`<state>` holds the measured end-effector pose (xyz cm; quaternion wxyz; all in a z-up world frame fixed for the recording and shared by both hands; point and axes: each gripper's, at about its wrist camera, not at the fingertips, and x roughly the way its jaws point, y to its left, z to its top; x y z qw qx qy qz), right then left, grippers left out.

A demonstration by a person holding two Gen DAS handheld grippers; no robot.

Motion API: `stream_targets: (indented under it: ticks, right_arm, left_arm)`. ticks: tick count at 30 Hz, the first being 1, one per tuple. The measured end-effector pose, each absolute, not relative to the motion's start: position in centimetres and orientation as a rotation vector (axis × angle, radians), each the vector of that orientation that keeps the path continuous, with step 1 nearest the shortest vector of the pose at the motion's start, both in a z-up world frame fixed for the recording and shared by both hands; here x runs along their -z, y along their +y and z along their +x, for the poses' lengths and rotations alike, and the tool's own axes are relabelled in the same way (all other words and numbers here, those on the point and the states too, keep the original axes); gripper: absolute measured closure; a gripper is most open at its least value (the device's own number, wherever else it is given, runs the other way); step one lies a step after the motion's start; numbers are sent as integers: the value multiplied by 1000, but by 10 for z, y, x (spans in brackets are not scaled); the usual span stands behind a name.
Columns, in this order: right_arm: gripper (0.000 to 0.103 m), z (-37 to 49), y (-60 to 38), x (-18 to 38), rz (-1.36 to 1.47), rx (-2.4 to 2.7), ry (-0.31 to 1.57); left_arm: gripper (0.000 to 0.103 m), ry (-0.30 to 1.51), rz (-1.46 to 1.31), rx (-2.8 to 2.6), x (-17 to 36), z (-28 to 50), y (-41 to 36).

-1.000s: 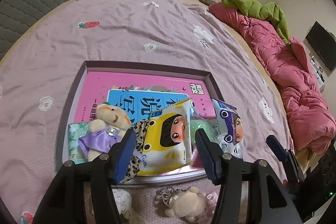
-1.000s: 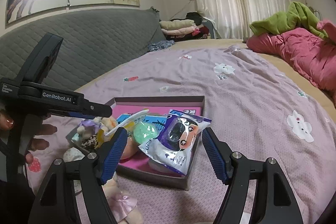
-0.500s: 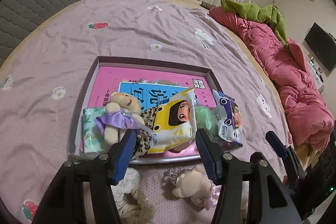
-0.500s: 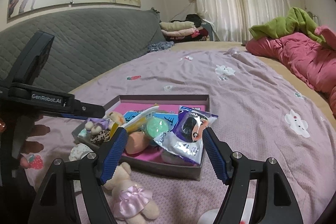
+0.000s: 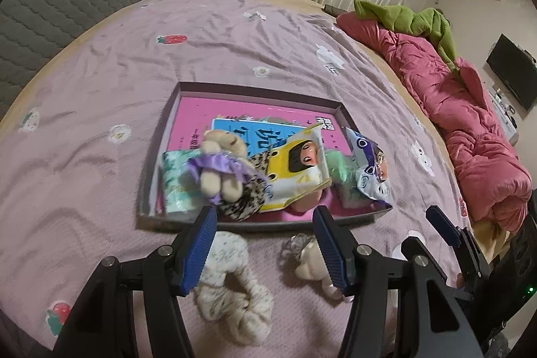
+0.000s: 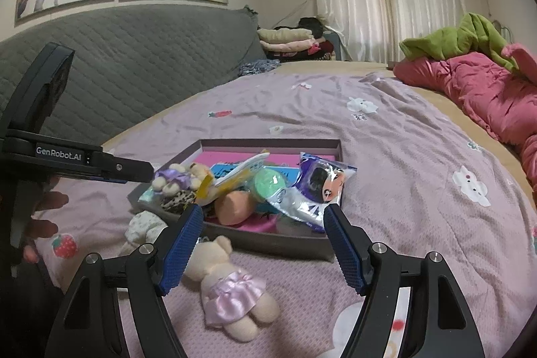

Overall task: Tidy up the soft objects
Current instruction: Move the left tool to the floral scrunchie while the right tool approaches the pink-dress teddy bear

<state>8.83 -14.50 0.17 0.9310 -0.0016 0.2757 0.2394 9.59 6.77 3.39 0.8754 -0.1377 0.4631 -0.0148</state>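
**Most soft things were in the tray, two or three were still on the bed**

The shallow grey-purple cardboard tray [image 5: 258, 96] lay on the bed, on the mauve sheet with small printed figures [image 5: 100, 72]. Its near half was already full: a small beige teddy bear in a purple dress [image 5: 220, 163], a green-and-white tissue pack [image 5: 176, 183], a leopard-pattern cloth piece [image 5: 246, 197], a yellow snack bag with a cartoon face [image 5: 297, 170], a mint-green soft ball [image 6: 270, 185], a peach-coloured squishy toy [image 6: 235, 208] and a silver-blue snack bag with a cartoon face [image 6: 313, 193]. They lay on top of a pink book [image 5: 214, 109], and the far half of the tray was still free.

Outside the tray, just beside its near wall, were a cream flowered fabric scrunchie [image 5: 231, 287] and a cream teddy bear in a pink satin skirt [image 6: 228, 284]. A white object showed at the bottom edge of the right wrist view; I could not tell what it was.

The left gripper [image 5: 265, 247] hung above the scrunchie and the pink-skirt bear with its fingers wide apart and nothing between them. The right gripper [image 6: 263, 244] was also spread wide and empty, and the bear lay below its left finger.

In my judgement the task was mostly done; the two loose toys remained to be put into the tray.
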Motion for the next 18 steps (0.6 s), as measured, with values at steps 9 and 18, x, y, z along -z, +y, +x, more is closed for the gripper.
stream_targets:
  ticks: [9, 18]
  right_arm:
    - [27, 71, -133, -1, -33, -503, 587]
    - [27, 56, -120, 5, -96, -517, 621]
  left_arm:
    - [44, 967, -291, 13, -34, 68, 83]
    - [44, 1005, -293, 34, -23, 49, 79]
